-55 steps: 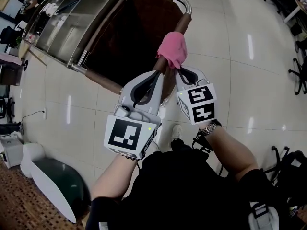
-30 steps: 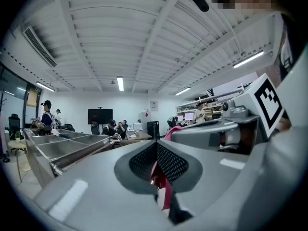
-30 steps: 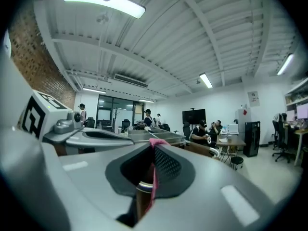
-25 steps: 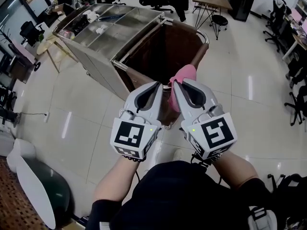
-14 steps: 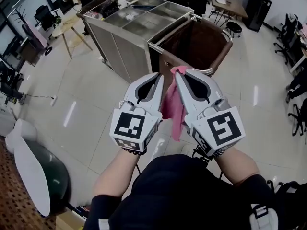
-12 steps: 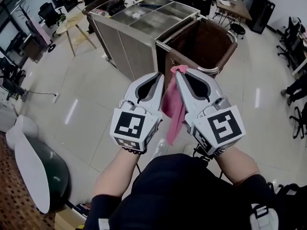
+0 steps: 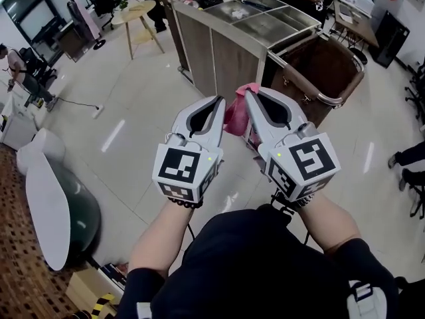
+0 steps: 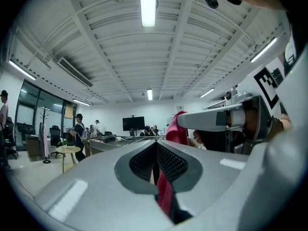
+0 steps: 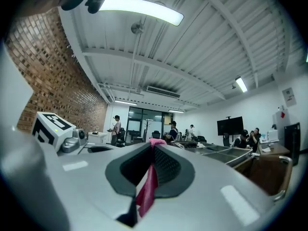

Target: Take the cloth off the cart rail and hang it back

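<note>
Left tongs [image 7: 218, 102]: closed. The left gripper view shows the two jaws together with a strip of the pink cloth [image 7: 234, 115] caught in the slot between them.

Right tongs [image 7: 248, 94]: also closed on the cloth. In the right gripper view a pink tuft sticks out at the tips and a fold hangs down between the jaws.

Head view: both tongs sit side by side at frame centre, tips nearly meeting and angled toward each other. The cloth is bunched between the two tips, with a little hanging below them. Marker cubes face the camera, and both forearms run in from the bottom of the frame.

Cloth position: off the cart [image 7: 226, 58], held in the air over the glossy tile floor [image 7: 139, 131], not touching anything but the tongs.

The cart stands in the upper centre to upper right, with steel tray compartments on top. Its brown bag [image 7: 319, 68] is at the right end, framed by the rail [image 7: 323, 99]. The rail is bare and sits just above and right of the tong tips in frame, apart from the cloth.

A small round table [image 7: 136, 12] is at upper left. People are in the background at top.
</note>
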`<state>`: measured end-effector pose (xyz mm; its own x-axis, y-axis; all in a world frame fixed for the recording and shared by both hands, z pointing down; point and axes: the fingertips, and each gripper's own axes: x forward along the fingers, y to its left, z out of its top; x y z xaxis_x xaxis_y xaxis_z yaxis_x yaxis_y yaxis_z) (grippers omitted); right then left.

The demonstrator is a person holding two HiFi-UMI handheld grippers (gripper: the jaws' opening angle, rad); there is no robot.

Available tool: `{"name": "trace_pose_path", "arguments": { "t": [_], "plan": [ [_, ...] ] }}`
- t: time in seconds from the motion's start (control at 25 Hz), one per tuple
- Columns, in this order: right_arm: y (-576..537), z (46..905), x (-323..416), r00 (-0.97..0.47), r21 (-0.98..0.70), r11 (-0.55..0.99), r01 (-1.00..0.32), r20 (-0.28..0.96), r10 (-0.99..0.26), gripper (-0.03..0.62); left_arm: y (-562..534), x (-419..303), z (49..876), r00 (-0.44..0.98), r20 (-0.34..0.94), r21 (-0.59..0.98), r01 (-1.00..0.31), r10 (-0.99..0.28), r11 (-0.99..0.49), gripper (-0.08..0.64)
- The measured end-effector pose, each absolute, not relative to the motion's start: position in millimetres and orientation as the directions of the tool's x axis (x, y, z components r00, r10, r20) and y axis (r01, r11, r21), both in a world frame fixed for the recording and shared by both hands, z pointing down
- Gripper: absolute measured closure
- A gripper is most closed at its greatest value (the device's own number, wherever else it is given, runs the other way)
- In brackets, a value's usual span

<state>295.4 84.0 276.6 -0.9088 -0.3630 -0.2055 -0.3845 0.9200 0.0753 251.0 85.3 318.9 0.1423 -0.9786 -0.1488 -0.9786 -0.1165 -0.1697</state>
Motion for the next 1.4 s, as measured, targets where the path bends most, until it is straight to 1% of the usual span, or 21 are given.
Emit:
{"name": "trace_pose_path", "arguments": {
  "t": [0.32,0.72,0.88,1.04,1.4],
  "plan": [
    [98,292,237,-0.946,0.089,0.954,-0.286,-0.186,-0.266,0.588,102,193,336,0.052,-0.151,-0.146,-0.989,-0.987,-0.03,0.557],
    [53,322,164,-0.967,0.069,0.981,-0.182,-0.192,-0.166,0.588,58,122,370,-0.026,-0.141,-0.147,-0.988,-0.99,0.047,0.557],
    [20,323,137,-0.968,0.066,0.982,-0.174,-0.195,-0.159,0.588,26,97,368,-0.029,-0.145,-0.154,-0.987,-0.989,0.051,0.557],
    [-1,321,128,-0.965,0.066,0.982,-0.179,-0.204,-0.163,0.586,5,88,369,-0.005,-0.152,-0.148,-0.989,-0.988,0.027,0.555],
    [-6,323,158,-0.956,0.051,0.972,-0.23,-0.201,-0.216,0.586,1,117,370,0.045,-0.153,-0.14,-0.99,-0.987,-0.024,0.557]
  ]
}}
